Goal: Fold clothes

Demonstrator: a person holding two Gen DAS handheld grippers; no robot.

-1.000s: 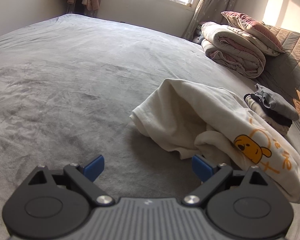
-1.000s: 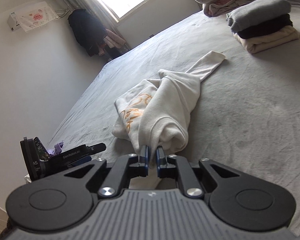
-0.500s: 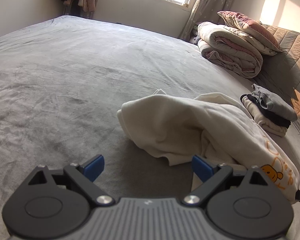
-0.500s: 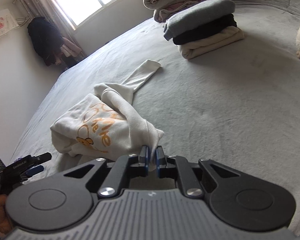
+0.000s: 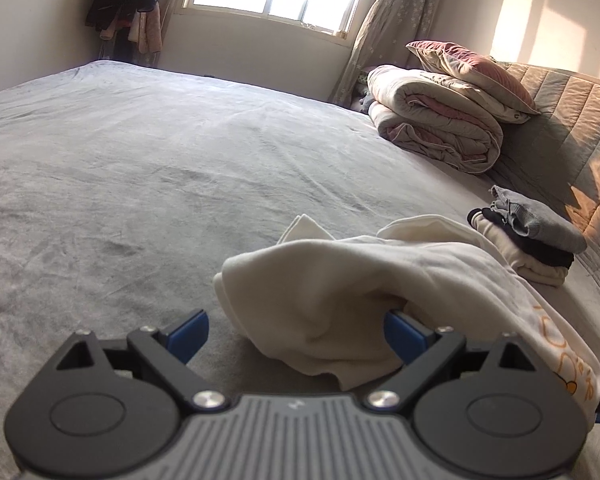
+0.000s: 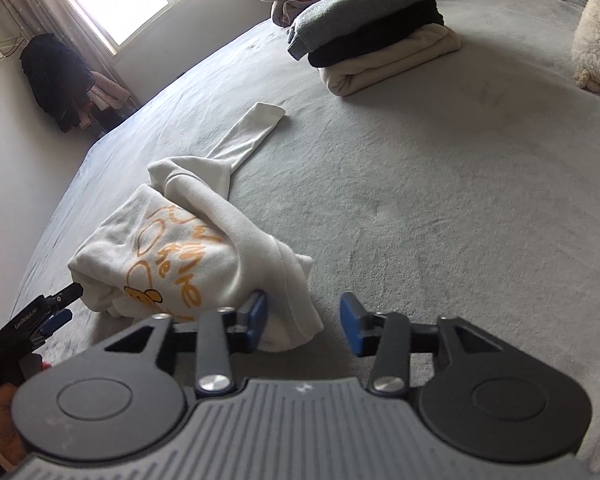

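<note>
Right tool (image 6: pixel 303 322) just opened off cream sweatshirt (image 6: pixel 188 256), left tool (image 5: pixel 296 330) wide open, sleeve seen only from right.

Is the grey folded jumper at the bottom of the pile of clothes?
No, the grey folded jumper lies on top, over the black one and the cream one.

Open left tongs (image 5: pixel 296 332), cream sweatshirt (image 5: pixel 340 280) between pads, grey bed (image 5: pixel 140 168)

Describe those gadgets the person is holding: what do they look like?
Both match. Each tool, left and right, has a ribbed grey body, two round black discs, black linkage arms on silver screws, and blue pads. The left one carries small white lettering on its side.
</note>
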